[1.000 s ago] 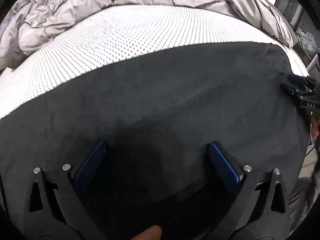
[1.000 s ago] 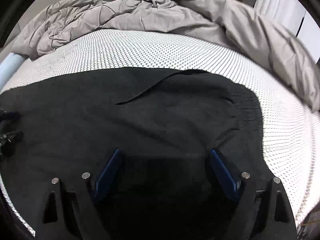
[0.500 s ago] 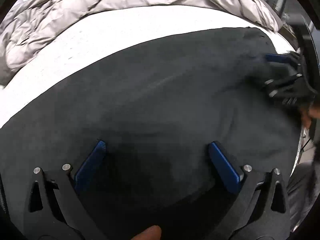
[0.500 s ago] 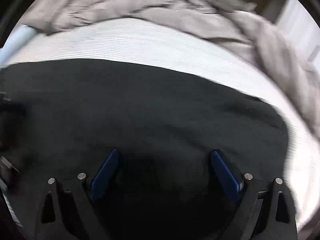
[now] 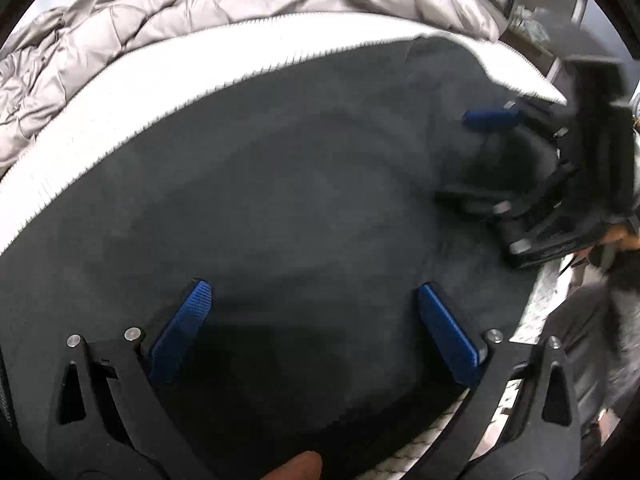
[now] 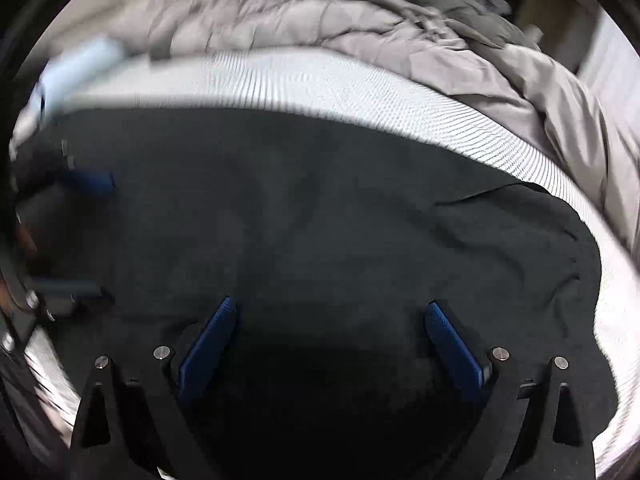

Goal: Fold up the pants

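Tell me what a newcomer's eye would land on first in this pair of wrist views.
The dark pants spread flat across the white dotted mattress fill most of both views. Over them hang the left gripper and right gripper, blue pads wide apart with nothing between them. Behind, along the far edge of the bed, a rumpled grey quilt is heaped.

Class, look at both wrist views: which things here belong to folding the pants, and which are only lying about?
Belongs to the job:
- dark pants
- left tool, open
- right tool, open

Only lying about:
- grey quilt
- white mesh mattress cover, merely underneath
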Demonstrator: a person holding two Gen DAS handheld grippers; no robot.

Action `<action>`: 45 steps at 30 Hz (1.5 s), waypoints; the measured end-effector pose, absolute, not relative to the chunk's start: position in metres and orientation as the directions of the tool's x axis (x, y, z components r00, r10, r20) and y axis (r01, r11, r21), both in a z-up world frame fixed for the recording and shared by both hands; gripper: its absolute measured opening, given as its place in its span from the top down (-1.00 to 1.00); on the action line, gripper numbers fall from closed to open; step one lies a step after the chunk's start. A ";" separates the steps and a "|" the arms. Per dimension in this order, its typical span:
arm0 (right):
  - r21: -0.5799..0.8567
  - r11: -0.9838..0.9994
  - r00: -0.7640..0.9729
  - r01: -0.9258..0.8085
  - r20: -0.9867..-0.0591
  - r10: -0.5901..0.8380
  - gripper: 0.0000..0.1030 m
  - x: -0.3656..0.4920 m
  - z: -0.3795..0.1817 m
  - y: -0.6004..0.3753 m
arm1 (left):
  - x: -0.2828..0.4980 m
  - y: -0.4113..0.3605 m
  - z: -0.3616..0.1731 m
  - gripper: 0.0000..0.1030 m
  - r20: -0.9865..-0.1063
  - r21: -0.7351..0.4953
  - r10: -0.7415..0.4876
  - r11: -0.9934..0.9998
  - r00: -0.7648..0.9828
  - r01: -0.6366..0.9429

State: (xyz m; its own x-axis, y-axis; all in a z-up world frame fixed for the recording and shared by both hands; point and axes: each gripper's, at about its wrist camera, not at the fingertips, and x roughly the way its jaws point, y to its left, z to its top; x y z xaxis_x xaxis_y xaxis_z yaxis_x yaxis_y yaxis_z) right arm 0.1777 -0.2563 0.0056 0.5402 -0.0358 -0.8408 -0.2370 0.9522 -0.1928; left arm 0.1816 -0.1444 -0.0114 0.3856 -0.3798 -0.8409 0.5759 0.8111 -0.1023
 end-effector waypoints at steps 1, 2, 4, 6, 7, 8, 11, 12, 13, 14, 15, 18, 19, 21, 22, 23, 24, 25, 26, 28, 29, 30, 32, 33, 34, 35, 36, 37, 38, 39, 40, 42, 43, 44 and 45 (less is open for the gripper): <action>-0.184 0.953 0.541 -0.239 -0.841 -0.027 -0.88 0.176 0.006 -0.262 | 0.180 -0.142 -0.010 -1.00 -0.833 -0.114 -0.394 0.810 0.389 0.576; -0.183 0.962 0.539 -0.203 -0.841 -0.047 -0.89 0.174 0.012 -0.277 | 0.179 -0.139 -0.009 -1.00 -0.829 -0.121 -0.401 0.809 0.389 0.575; -0.252 0.964 0.553 -0.087 -0.817 -0.164 -0.90 0.161 0.019 -0.311 | 0.175 -0.129 -0.009 -1.00 -0.828 -0.127 -0.401 0.814 0.392 0.566; -0.330 0.943 0.532 0.043 -0.791 -0.301 -0.91 0.151 0.020 -0.348 | 0.175 -0.120 -0.009 -1.00 -0.827 -0.125 -0.398 0.818 0.396 0.562; -0.344 0.933 0.516 0.107 -0.783 -0.348 -0.91 0.147 0.021 -0.367 | 0.175 -0.119 -0.007 -1.00 -0.827 -0.124 -0.397 0.820 0.399 0.558; -0.315 0.936 0.503 0.160 -0.789 -0.352 -0.91 0.143 0.023 -0.385 | 0.171 -0.123 -0.006 -1.00 -0.828 -0.124 -0.394 0.824 0.400 0.553; -0.228 0.953 0.526 0.202 -0.795 -0.302 -0.91 0.138 0.032 -0.395 | 0.173 -0.124 0.005 -0.99 -0.811 -0.136 -0.410 0.826 0.417 0.547; -0.228 0.957 0.538 0.178 -0.792 -0.289 -0.92 0.142 0.034 -0.389 | 0.170 -0.126 0.010 -0.99 -0.796 -0.149 -0.434 0.816 0.422 0.558; -0.217 0.966 0.556 0.141 -0.790 -0.259 -0.92 0.141 0.038 -0.377 | 0.167 -0.130 0.016 -0.99 -0.780 -0.166 -0.463 0.800 0.420 0.576; -0.186 0.979 0.581 0.078 -0.790 -0.196 -0.92 0.143 0.041 -0.358 | 0.162 -0.136 0.020 -0.99 -0.768 -0.180 -0.490 0.784 0.412 0.595; -0.166 0.985 0.593 0.041 -0.789 -0.157 -0.92 0.142 0.042 -0.344 | 0.159 -0.147 0.022 -0.99 -0.760 -0.195 -0.515 0.763 0.397 0.617; -0.114 0.984 0.582 -0.137 -0.813 -0.013 -0.92 0.152 0.032 -0.294 | 0.155 -0.173 0.008 -0.99 -0.795 -0.181 -0.503 0.730 0.338 0.659; -0.138 0.973 0.563 -0.187 -0.826 -0.009 -0.92 0.154 0.024 -0.280 | 0.155 -0.178 0.001 -0.99 -0.814 -0.162 -0.476 0.737 0.334 0.656; -0.226 0.943 0.537 -0.243 -0.841 -0.063 -0.91 0.155 0.009 -0.267 | 0.155 -0.182 -0.006 -1.00 -0.826 -0.140 -0.453 0.742 0.337 0.655; -0.230 0.939 0.524 -0.255 -0.849 -0.066 -0.91 0.155 0.005 -0.271 | 0.154 -0.182 -0.006 -1.00 -0.821 -0.143 -0.460 0.739 0.339 0.659; -0.215 0.946 0.515 -0.243 -0.855 -0.062 -0.91 0.154 0.006 -0.284 | 0.155 -0.182 -0.005 -1.00 -0.817 -0.150 -0.468 0.737 0.337 0.659; -0.219 0.952 0.516 -0.214 -0.853 -0.080 -0.91 0.152 0.009 -0.300 | 0.155 -0.179 -0.005 -1.00 -0.816 -0.159 -0.472 0.739 0.334 0.655; -0.252 0.954 0.524 -0.162 -0.841 -0.134 -0.92 0.149 0.016 -0.319 | 0.155 -0.178 -0.005 -1.00 -0.815 -0.164 -0.473 0.741 0.333 0.652; -0.292 0.953 0.527 -0.085 -0.825 -0.206 -0.92 0.142 0.021 -0.344 | 0.156 -0.176 -0.006 -0.99 -0.815 -0.167 -0.475 0.741 0.333 0.650; -0.301 0.949 0.501 0.091 -0.810 -0.304 -0.92 0.134 0.026 -0.398 | 0.156 -0.174 -0.006 -0.99 -0.814 -0.169 -0.477 0.739 0.330 0.653; -0.295 0.930 0.470 0.220 -0.803 -0.366 -0.92 0.129 0.028 -0.434 | 0.156 -0.173 -0.007 -1.00 -0.815 -0.168 -0.477 0.738 0.329 0.653; -0.259 0.919 0.454 0.296 -0.809 -0.374 -0.92 0.124 0.029 -0.455 | 0.157 -0.173 -0.007 -1.00 -0.816 -0.169 -0.476 0.739 0.328 0.652; -0.113 0.912 0.456 0.395 -0.838 -0.301 -0.92 0.115 0.027 -0.488 | 0.160 -0.176 -0.007 -1.00 -0.820 -0.164 -0.468 0.744 0.329 0.648; -0.055 0.913 0.462 0.405 -0.849 -0.256 -0.92 0.113 0.025 -0.494 | 0.163 -0.176 -0.007 -1.00 -0.822 -0.162 -0.464 0.747 0.331 0.645; -0.051 0.914 0.466 0.403 -0.848 -0.253 -0.92 0.114 0.025 -0.495 | 0.163 -0.178 -0.004 -1.00 -0.821 -0.165 -0.462 0.754 0.335 0.636; -0.070 0.916 0.472 0.395 -0.840 -0.268 -0.92 0.115 0.027 -0.492 | 0.164 -0.178 -0.001 -0.99 -0.816 -0.172 -0.467 0.759 0.341 0.628; -0.072 0.915 0.479 0.396 -0.835 -0.273 -0.92 0.116 0.030 -0.493 | 0.165 -0.178 0.002 -0.99 -0.807 -0.180 -0.477 0.760 0.349 0.624; -0.043 0.913 0.495 0.405 -0.829 -0.259 -0.92 0.110 0.036 -0.489 | 0.164 -0.179 0.004 -0.99 -0.799 -0.184 -0.483 0.763 0.357 0.620; 0.028 0.911 0.525 0.411 -0.824 -0.211 -0.92 0.107 0.041 -0.491 | 0.165 -0.179 0.006 -0.99 -0.788 -0.193 -0.492 0.769 0.370 0.610; 0.117 0.904 0.559 0.412 -0.816 -0.149 -0.92 0.101 0.044 -0.496 | 0.167 -0.180 0.007 -0.99 -0.783 -0.207 -0.498 0.774 0.373 0.599; 0.216 0.888 0.595 0.406 -0.800 -0.077 -0.91 0.094 0.046 -0.502 | 0.170 -0.182 0.006 -0.99 -0.782 -0.226 -0.505 0.776 0.365 0.589; 0.372 0.834 0.633 0.407 -0.773 0.036 -0.78 0.090 0.043 -0.515 | 0.174 -0.188 -0.001 -0.99 -0.795 -0.233 -0.497 0.779 0.347 0.582; 0.421 0.809 0.634 0.411 -0.769 0.078 -0.65 0.084 0.037 -0.515 | 0.175 -0.192 -0.003 -0.99 -0.802 -0.209 -0.479 0.784 0.356 0.584; 0.469 0.777 0.629 0.419 -0.767 0.124 -0.61 0.084 0.027 -0.521 | 0.174 -0.194 -0.004 -0.99 -0.808 -0.192 -0.466 0.787 0.362 0.586; 0.508 0.746 0.636 0.430 -0.757 0.149 -0.58 0.085 0.018 -0.527 | 0.174 -0.196 -0.005 -0.99 -0.812 -0.179 -0.457 0.788 0.364 0.589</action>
State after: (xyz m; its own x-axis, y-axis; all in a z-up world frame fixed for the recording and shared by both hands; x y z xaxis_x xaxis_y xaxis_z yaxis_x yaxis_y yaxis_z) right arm 0.0851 -0.5270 0.0181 0.6358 0.1485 -0.7574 0.4303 0.7465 0.5076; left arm 0.1736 -0.1964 -0.0046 0.3637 -0.4566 -0.8120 0.5892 0.7879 -0.1791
